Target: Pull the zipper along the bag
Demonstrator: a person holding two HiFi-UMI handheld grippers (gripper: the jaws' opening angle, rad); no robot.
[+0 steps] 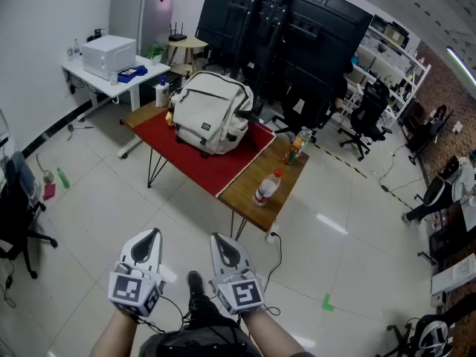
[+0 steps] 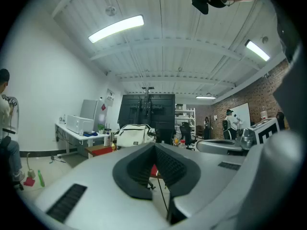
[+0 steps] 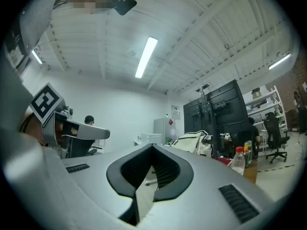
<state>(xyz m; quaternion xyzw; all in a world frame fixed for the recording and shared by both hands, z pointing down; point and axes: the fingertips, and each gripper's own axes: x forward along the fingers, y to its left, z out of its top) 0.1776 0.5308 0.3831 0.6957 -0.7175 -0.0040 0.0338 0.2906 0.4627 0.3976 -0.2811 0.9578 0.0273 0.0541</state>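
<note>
Backpack of cream fabric (image 1: 212,110) stood upright on a red cloth (image 1: 204,162) that covered most of a brown wooden table (image 1: 286,177), well apart from us. A clear plastic bottle with a red cap (image 1: 266,188) stood on the bare wood near the table's front corner. We held both tools low over the pale tiled floor (image 1: 111,199). The left gripper (image 1: 154,233) had its jaws pressed together on nothing, and the right gripper (image 1: 217,236) was likewise closed and empty. Beyond the table, a white microwave (image 1: 108,54) sat on a white desk (image 1: 152,69).
</note>
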